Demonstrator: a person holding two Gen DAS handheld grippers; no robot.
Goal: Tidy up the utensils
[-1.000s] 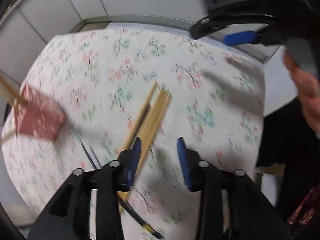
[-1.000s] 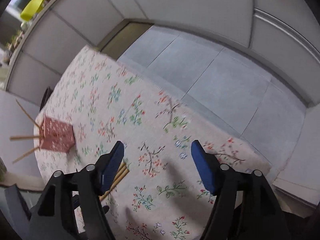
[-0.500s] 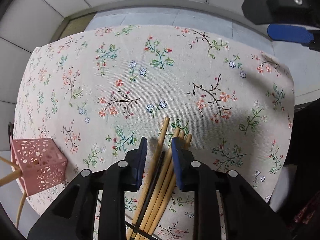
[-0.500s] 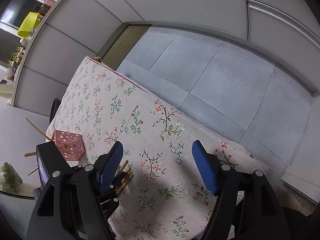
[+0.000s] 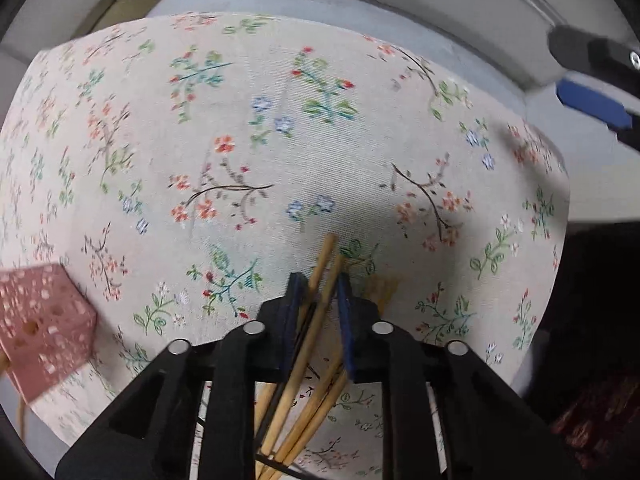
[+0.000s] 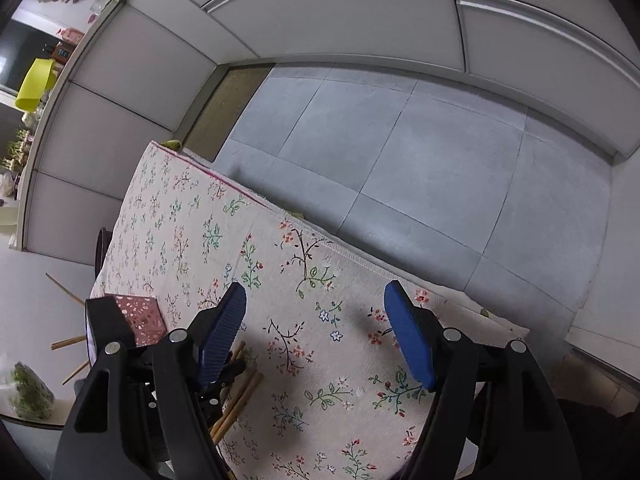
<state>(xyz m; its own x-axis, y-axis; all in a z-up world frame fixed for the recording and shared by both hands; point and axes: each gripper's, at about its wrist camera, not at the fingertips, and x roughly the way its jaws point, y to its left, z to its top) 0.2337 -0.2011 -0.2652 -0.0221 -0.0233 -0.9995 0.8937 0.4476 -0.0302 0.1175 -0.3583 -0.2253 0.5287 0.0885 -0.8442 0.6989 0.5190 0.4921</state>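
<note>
Several bamboo chopsticks (image 5: pixel 326 264) and a thin dark one lie bunched on the flowered tablecloth (image 5: pixel 248 152). My left gripper (image 5: pixel 318 280) points down over them, its jaws closing, with two bamboo sticks pinched between the blue pads. The other sticks lie loose just to the right. A pink perforated holder (image 5: pixel 44 328) stands at the left with sticks poking out of it (image 6: pixel 68 342). In the right wrist view the same chopsticks (image 6: pixel 244 392) and holder (image 6: pixel 140 316) show low at the left. My right gripper (image 6: pixel 316 332) hovers open above bare cloth with nothing in it.
The table's far edge (image 6: pixel 320 240) drops to a grey tiled floor (image 6: pixel 440 160) bounded by white cabinet fronts. A bag of greens (image 6: pixel 28 396) sits on a surface beyond the left end. A blue pad (image 5: pixel 592 100) of my right gripper shows at the left wrist view's upper right.
My left gripper came down over the chopstick bunch and its jaws narrowed around two sticks. The right gripper drifted slightly and stayed open.
</note>
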